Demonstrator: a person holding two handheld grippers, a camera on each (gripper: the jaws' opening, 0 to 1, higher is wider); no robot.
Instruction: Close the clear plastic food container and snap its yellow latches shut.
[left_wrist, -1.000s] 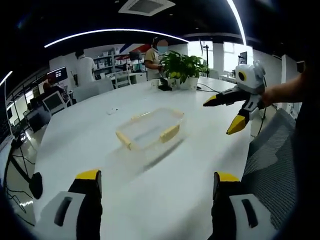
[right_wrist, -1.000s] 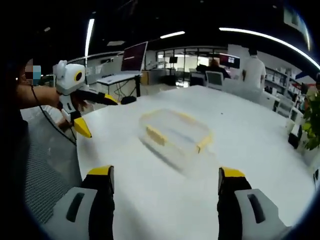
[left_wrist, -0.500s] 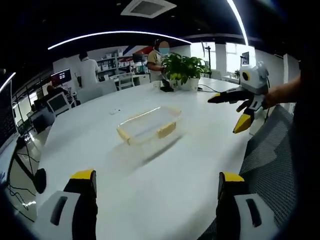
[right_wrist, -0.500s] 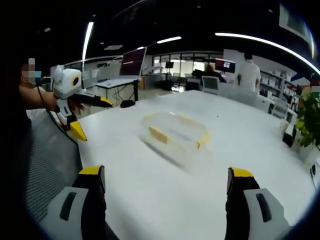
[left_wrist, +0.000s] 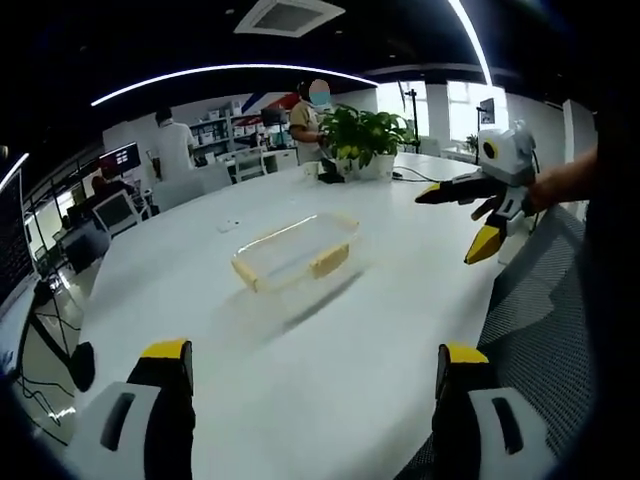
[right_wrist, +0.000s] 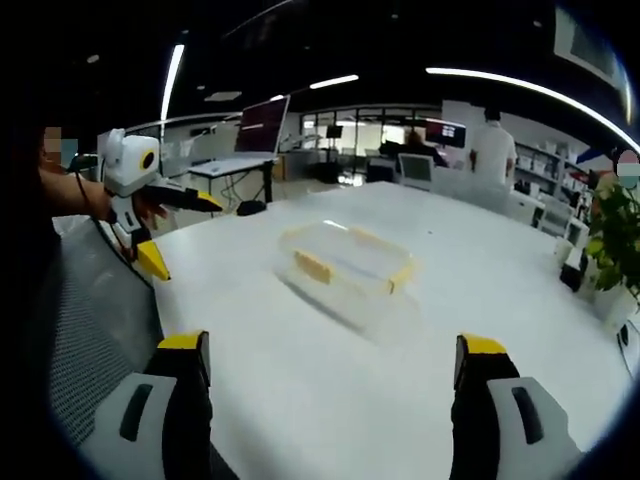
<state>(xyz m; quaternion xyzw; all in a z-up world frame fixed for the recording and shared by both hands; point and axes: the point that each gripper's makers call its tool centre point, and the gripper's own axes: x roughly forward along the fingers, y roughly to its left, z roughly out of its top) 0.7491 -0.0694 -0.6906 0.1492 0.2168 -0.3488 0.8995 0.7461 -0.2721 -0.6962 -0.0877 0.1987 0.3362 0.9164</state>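
Left claw (left_wrist: 310, 400): jaws spread wide with nothing between them, held off the near edge of the tabletop (left_wrist: 330, 350), well apart from the food container (left_wrist: 297, 253).
Food container: a clear plastic box on the white tabletop, landmark for everything here; the potted plant (left_wrist: 366, 135) stands well beyond it at the far edge in the left gripper view.
Lid: appears to sit on the box already, though the clear plastic makes this hard to confirm.
Latches: a yellow latch (left_wrist: 329, 262) shows on the long side toward the left claw, another yellow latch (right_wrist: 312, 266) on the side toward the right claw; whether any is snapped down cannot be told.
Contents: the food container looks empty; no food is visible through its walls.
Right claw (right_wrist: 335, 400): jaws wide apart and empty, also well short of the food container, on the opposite side from the left claw.
Progress: judged early or undecided; neither claw touches the box.
Left to do: probably bring both claws in, press the lid and snap each latch.
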